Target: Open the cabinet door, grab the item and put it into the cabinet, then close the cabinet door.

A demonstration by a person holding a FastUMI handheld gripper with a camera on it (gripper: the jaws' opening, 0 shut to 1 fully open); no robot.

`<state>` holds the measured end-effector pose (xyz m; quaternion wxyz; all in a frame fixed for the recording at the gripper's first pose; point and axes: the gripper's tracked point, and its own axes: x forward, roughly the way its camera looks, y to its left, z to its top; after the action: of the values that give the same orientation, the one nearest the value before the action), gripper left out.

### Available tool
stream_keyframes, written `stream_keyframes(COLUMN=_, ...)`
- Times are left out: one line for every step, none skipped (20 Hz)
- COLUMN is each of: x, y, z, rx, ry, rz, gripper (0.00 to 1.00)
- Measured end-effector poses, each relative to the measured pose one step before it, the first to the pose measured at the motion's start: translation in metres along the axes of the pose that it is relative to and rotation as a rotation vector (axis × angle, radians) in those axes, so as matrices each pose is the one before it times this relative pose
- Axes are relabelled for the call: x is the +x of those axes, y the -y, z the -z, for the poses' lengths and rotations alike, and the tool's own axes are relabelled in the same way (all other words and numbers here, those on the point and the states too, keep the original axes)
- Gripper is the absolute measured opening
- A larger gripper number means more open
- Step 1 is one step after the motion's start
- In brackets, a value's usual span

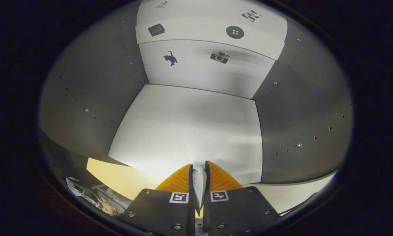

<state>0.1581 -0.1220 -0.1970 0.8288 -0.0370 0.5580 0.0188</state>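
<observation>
White cabinet floor (189,127) fills the space ahead, grey side walls (94,98) left and right, white back panel (203,68) at the far end with small stickers on it. My jaws (199,177) sit at the cabinet's near edge, pointing inward. They're nearly closed, pinching a thin pale item (199,183) between them; both fingers look pressed on it, though I can't tell what it is. It stands edge-on to me, long axis running along the fingers, near to far, tip pointing into the cabinet. Item isn't resting on the floor yet. My read: placement step, so push further in, lower, release. Door closing remains.
</observation>
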Motion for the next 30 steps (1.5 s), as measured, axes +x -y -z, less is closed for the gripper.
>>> stream_keyframes(x=0.00037, y=0.00057, z=-0.0007, rx=-0.0067, ry=-0.01249, rz=-0.00056, gripper=0.1)
stream_keyframes(x=0.00115, y=0.00186, z=0.00019, rx=-0.01263, ry=-0.01395, rz=0.00955, gripper=0.1)
stream_keyframes(x=0.00128, y=0.00519, z=-0.00075, rx=-0.03354, ry=-0.00989, rz=0.0298, gripper=0.1)
stream_keyframes(x=0.00077, y=0.00395, z=-0.00074, rx=-0.03286, ry=-0.00505, rz=0.02464, gripper=0.1)
stream_keyframes(x=-0.00034, y=-0.00076, z=-0.00166, rx=-0.00206, ry=-0.00044, rz=0.0007, gripper=0.1)
stream_keyframes(x=0.00138, y=-0.00464, z=-0.00089, rx=0.00718, ry=-0.00351, rz=-0.01171, gripper=0.1)
stream_keyframes(x=-0.00009, y=-0.0021, z=-0.00089, rx=0.00695, ry=-0.00186, rz=-0.00797, gripper=0.1)
stream_keyframes(x=0.0007, y=0.00066, z=-0.00022, rx=0.00588, ry=-0.00239, rz=-0.00212, gripper=0.1)
stream_keyframes(x=0.00031, y=-0.00034, z=-0.00059, rx=0.00477, ry=-0.00369, rz=-0.00191, gripper=0.1)
stream_keyframes(x=-0.00009, y=0.00028, z=0.00014, rx=0.00649, ry=-0.00412, rz=-0.00092, gripper=0.1)
stream_keyframes(x=-0.00021, y=-0.0001, z=-0.0004, rx=0.00445, ry=-0.00334, rz=-0.00073, gripper=0.1)
stream_keyframes(x=0.00022, y=0.0003, z=-0.00001, rx=-0.00007, ry=-0.00154, rz=-0.00032, gripper=0.1)
stream_keyframes(x=0.00021, y=-0.00052, z=-0.00029, rx=-0.00151, ry=-0.00239, rz=-0.00035, gripper=0.1)
stream_keyframes(x=0.00051, y=0.0004, z=0.00003, rx=-0.00088, ry=-0.00115, rz=-0.00071, gripper=0.1)
stream_keyframes(x=-0.00029, y=0.00016, z=0.0003, rx=0.00338, ry=0.00101, rz=-0.00139, gripper=0.1)
stream_keyframes(x=0.00019, y=-0.00024, z=-0.00062, rx=0.00116, ry=0.00127, rz=-0.00344, gripper=0.1)
stream_keyframes(x=-0.0003, y=0.00055, z=-0.00094, rx=0.00676, ry=0.00007, rz=-0.00073, gripper=0.1)
stream_keyframes(x=0.00151, y=0.0011, z=-0.00062, rx=0.00609, ry=0.00165, rz=0.00277, gripper=0.11)
stream_keyframes(x=0.00055, y=0.00032, z=-0.00043, rx=0.00705, ry=-0.00069, rz=-0.0015, gripper=0.15)
stream_keyframes(x=-0.00038, y=0.00088, z=-0.00124, rx=0.00699, ry=0.00533, rz=0.00252, gripper=0.17)
stream_keyframes(x=0.00063, y=0.0017, z=-0.0008, rx=0.00532, ry=0.00405, rz=0.00397, gripper=0.2)
stream_keyframes(x=0.00017, y=-0.00039, z=-0.00141, rx=0.00536, ry=0.00637, rz=-0.00228, gripper=0.26)
stream_keyframes(x=-0.00065, y=-0.00067, z=-0.001, rx=0.0064, ry=0.00502, rz=-0.00861, gripper=0.26)
stream_keyframes(x=-0.0028, y=-0.00066, z=-0.00071, rx=0.0077, ry=0.00556, rz=-0.00955, gripper=0.26)
stream_keyframes(x=0.0, y=-0.00086, z=-0.0013, rx=0.00687, ry=0.00687, rz=-0.00774, gripper=0.3)
stream_keyframes(x=-0.0011, y=-0.0003, z=-0.00223, rx=0.00653, ry=0.01278, rz=-0.00948, gripper=0.35)
stream_keyframes(x=-0.00145, y=0.00029, z=-0.00022, rx=0.00647, ry=0.00853, rz=-0.0041, gripper=0.48)
stream_keyframes(x=-0.00159, y=0.00024, z=-0.00189, rx=0.0086, ry=0.01186, rz=-0.00396, gripper=0.56)
stream_keyframes(x=-0.00117, y=0.00049, z=-0.00119, rx=0.00694, ry=0.01094, rz=-0.00417, gripper=0.57)
stream_keyframes(x=-0.00204, y=0.00147, z=-0.00013, rx=0.00461, ry=0.00542, rz=0.00067, gripper=0.58)
